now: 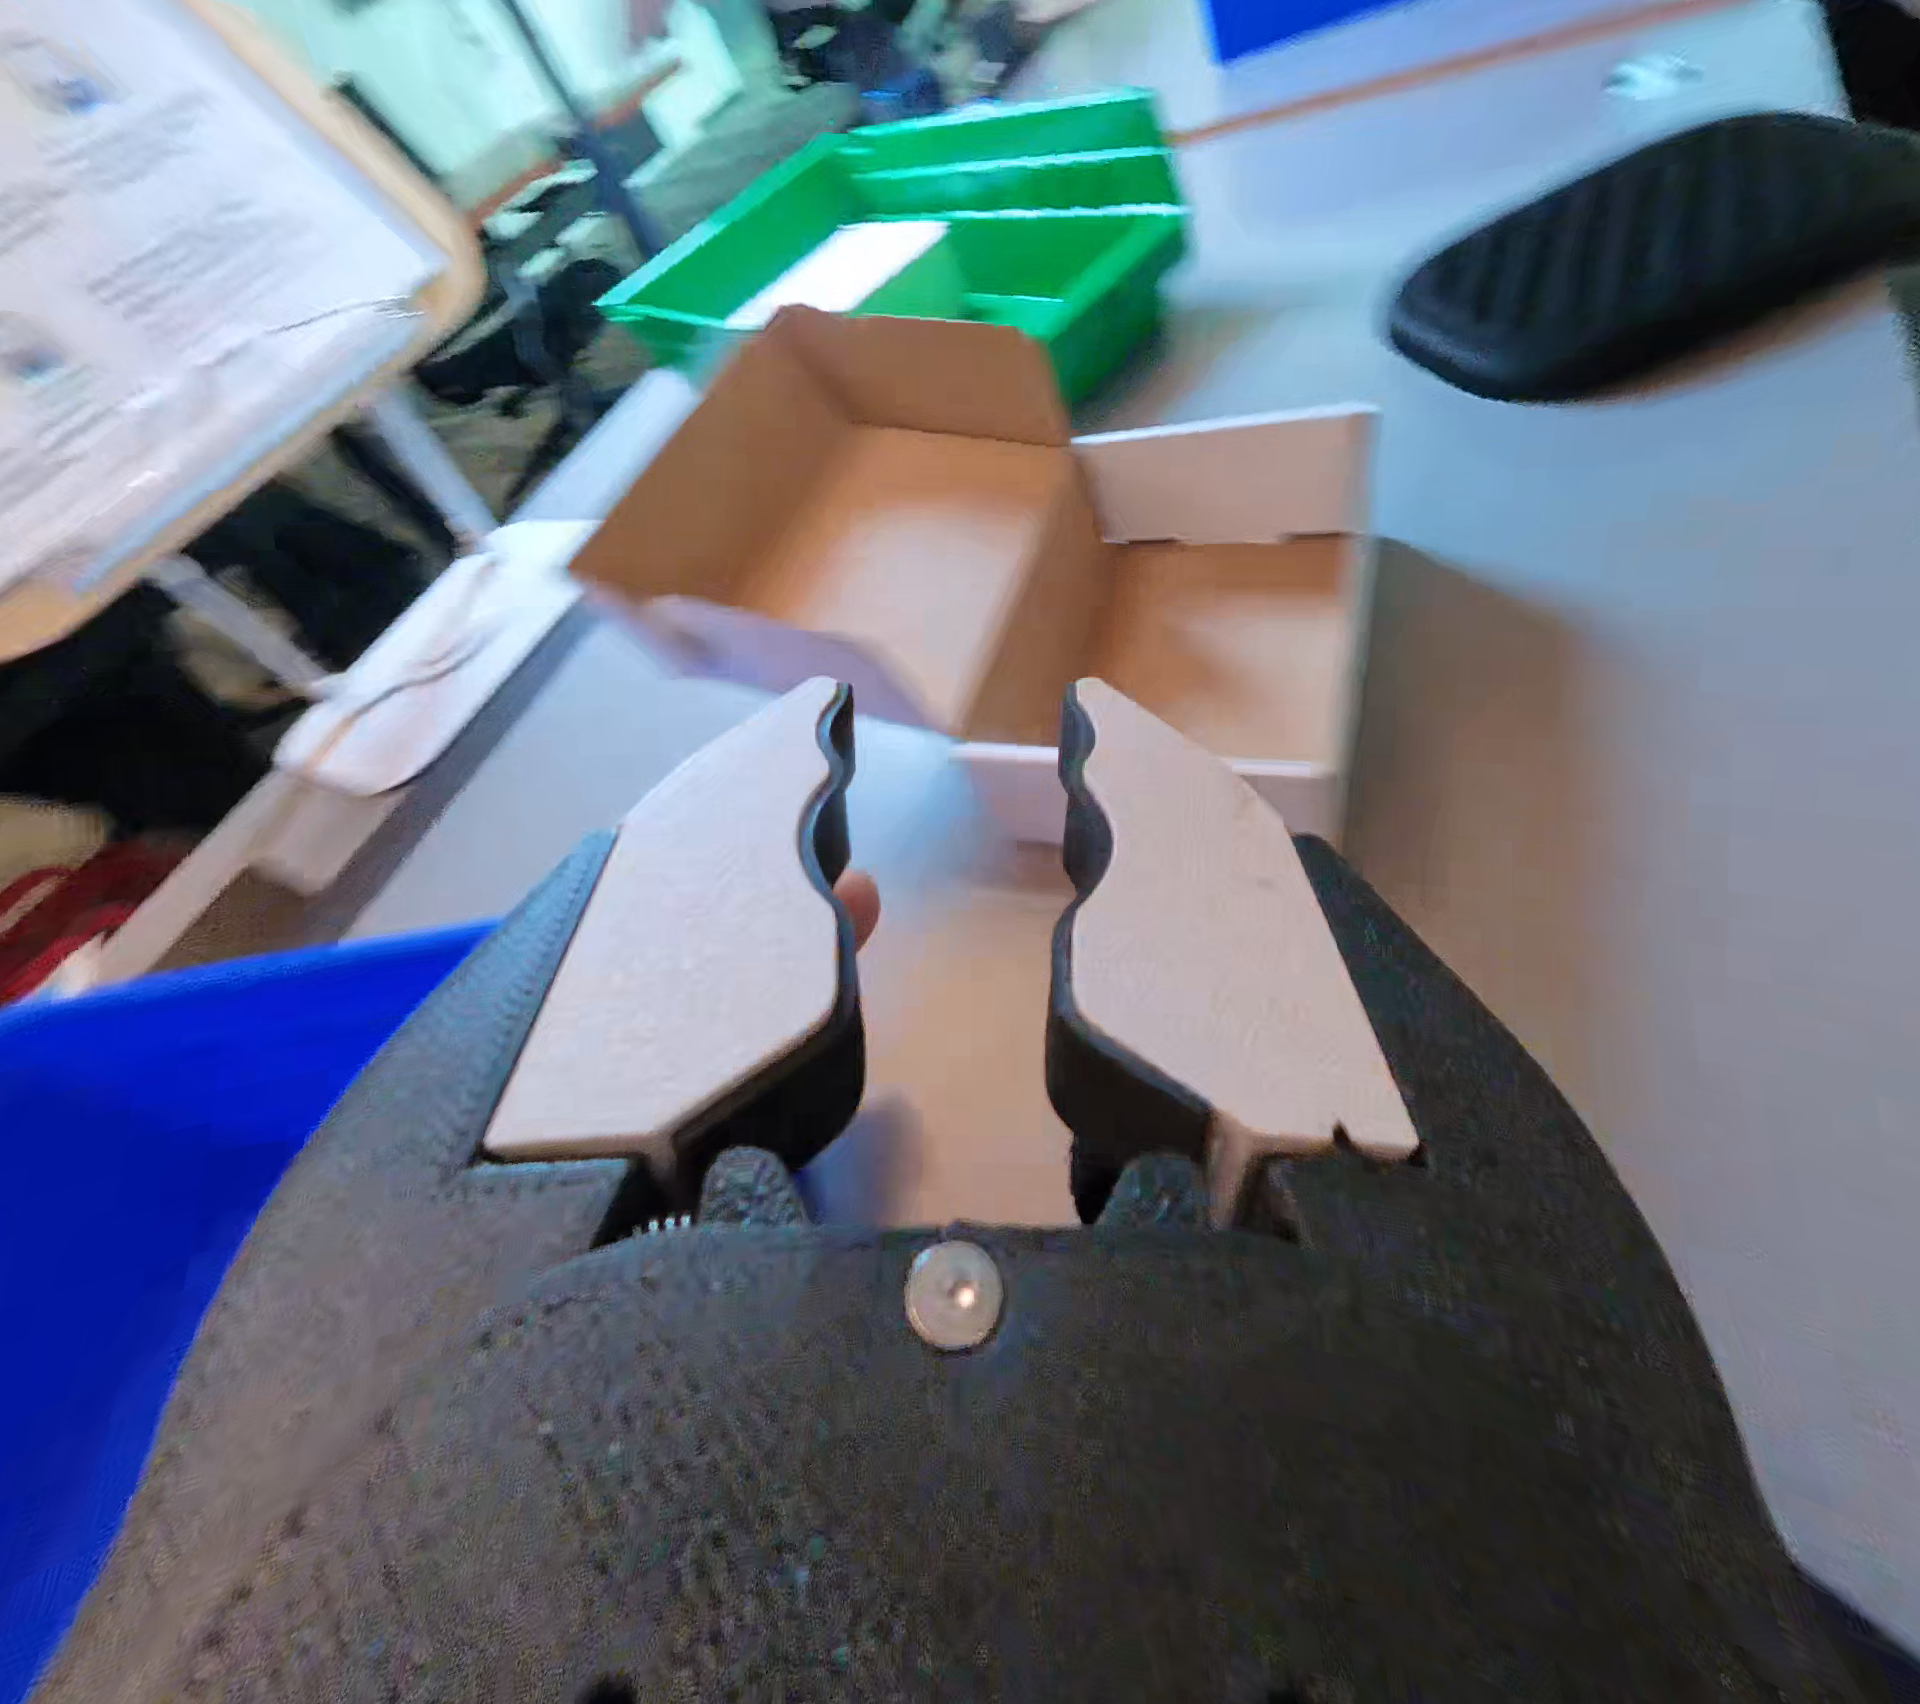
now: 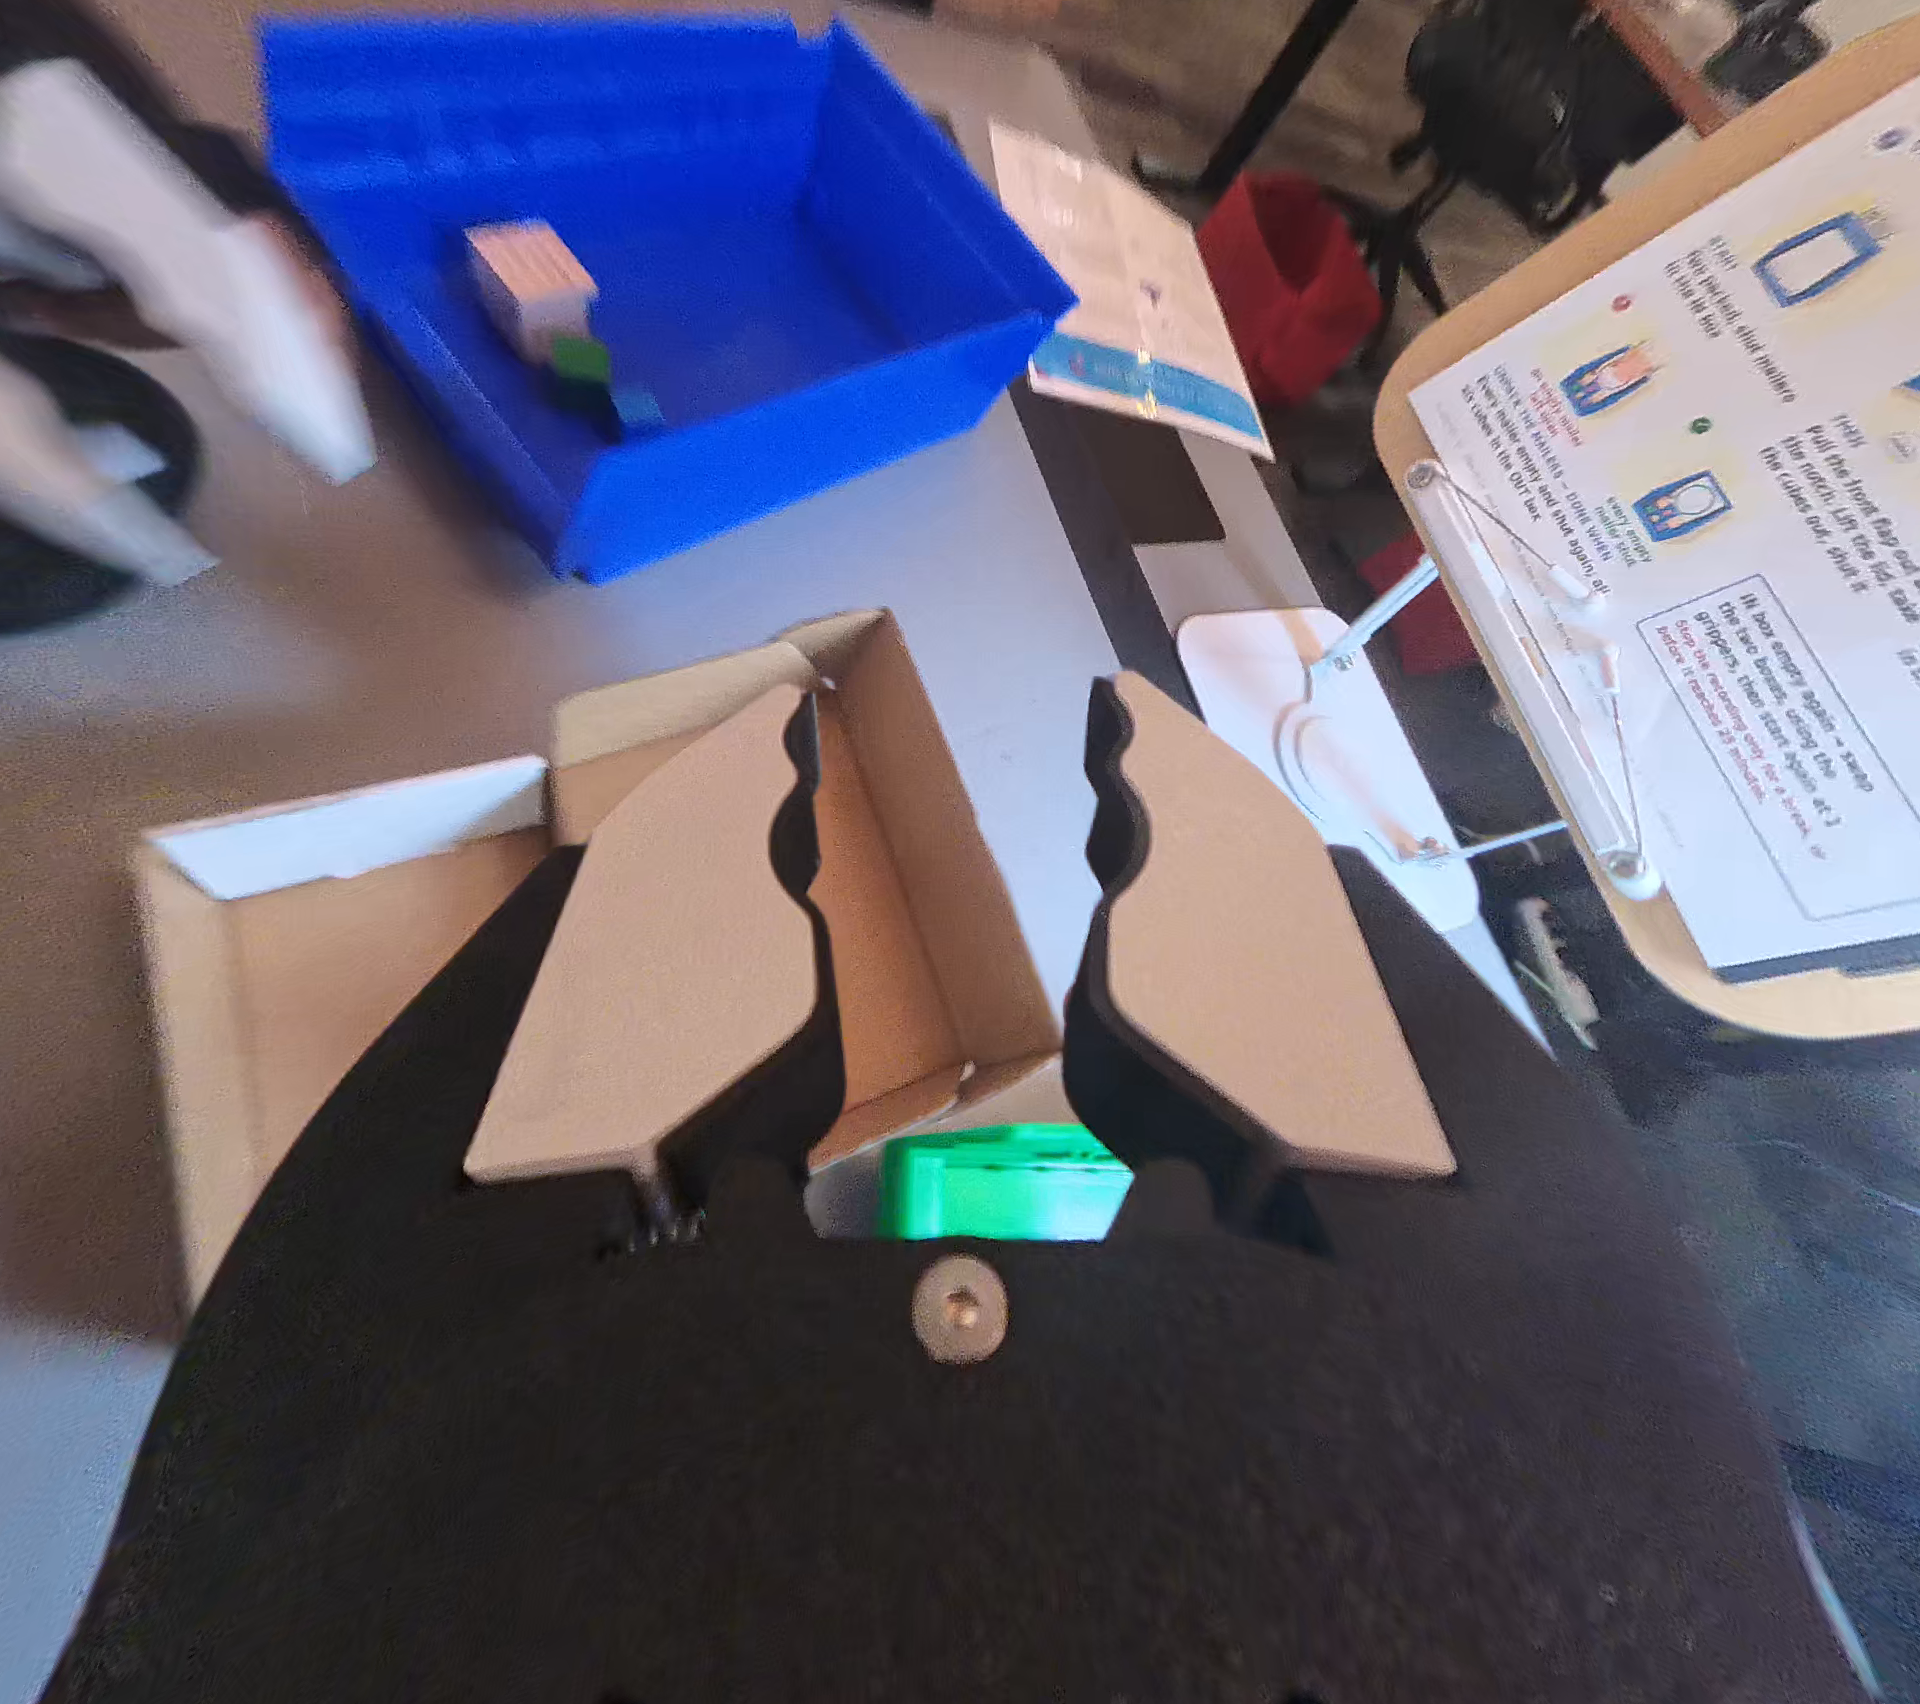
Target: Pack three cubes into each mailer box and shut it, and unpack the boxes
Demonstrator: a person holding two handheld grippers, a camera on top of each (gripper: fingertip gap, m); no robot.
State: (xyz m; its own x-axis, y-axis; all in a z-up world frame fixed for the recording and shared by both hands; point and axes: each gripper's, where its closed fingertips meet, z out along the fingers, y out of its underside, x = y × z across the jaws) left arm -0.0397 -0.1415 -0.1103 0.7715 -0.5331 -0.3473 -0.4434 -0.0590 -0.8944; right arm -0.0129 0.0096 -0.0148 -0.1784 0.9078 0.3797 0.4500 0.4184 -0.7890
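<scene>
Grey table (image 1: 1621, 823), cluttered room behind

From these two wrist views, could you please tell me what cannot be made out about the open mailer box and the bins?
- Mailer box: in the right wrist view the right gripper covers much of its floor.
- Blue bin: its cubes are motion-blurred, so their count is unclear; in the left wrist view only a corner shows.
- Green bin: contents blurred in the left wrist view, largely hidden behind the fingers in the right.

The open mailer box (image 2: 343, 927) lies on the table (image 2: 966, 532). Behind it in the right wrist view stands a bin (image 2: 894, 231) holding cubes (image 2: 540, 293); right of both, past the table edge, an instruction board (image 2: 1704, 594)
</scene>
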